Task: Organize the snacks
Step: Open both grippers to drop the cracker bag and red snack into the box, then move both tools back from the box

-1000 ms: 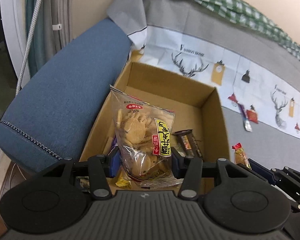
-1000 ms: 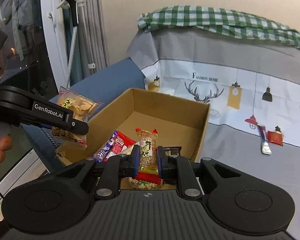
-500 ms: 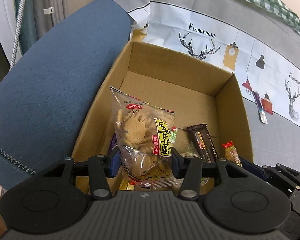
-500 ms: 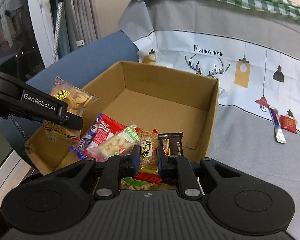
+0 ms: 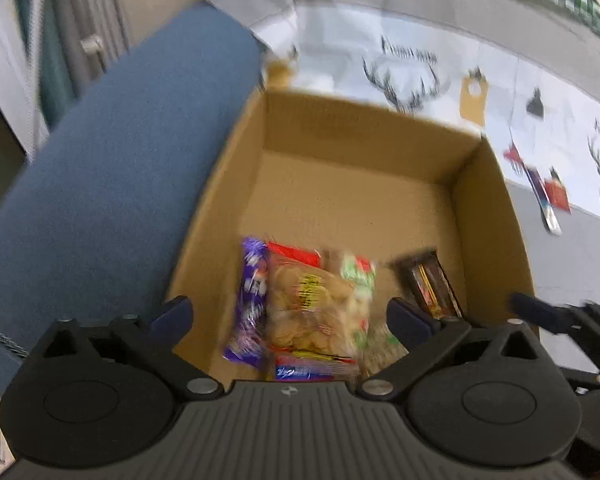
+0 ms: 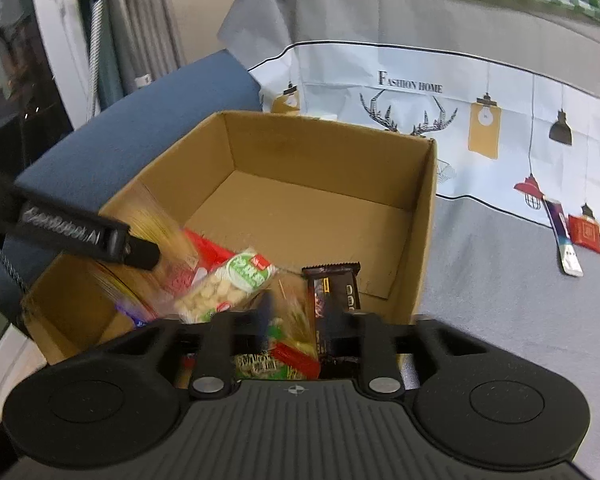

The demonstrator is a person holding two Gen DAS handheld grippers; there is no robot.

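Note:
An open cardboard box (image 5: 488, 216) (image 6: 426, 216) holds several snack packs at its near end. My left gripper (image 5: 290, 314) is open above it, and the clear cookie bag (image 5: 312, 312) lies free on the pile, beside a purple wrapper (image 5: 252, 296) and a brown bar (image 5: 428, 284). My right gripper (image 6: 296, 316) hovers over the box's near edge, its jaws parting, with the blurred peanut snack pack (image 6: 296, 332) dropping between them. A green-labelled nut pack (image 6: 228, 288) and the brown bar (image 6: 332, 292) lie below. The left gripper's arm (image 6: 72, 232) shows in the right wrist view.
The box sits on a sofa with a blue armrest (image 5: 100, 168) on the left and a printed grey-and-white cover (image 6: 500, 240). Two small packets (image 6: 572, 236) lie on the cover to the right of the box. Curtains and a window frame stand at far left.
My left gripper opened and the cookie bag fell into the box. My right gripper moved lower over the box and loosened, and its peanut pack is falling, blurred.

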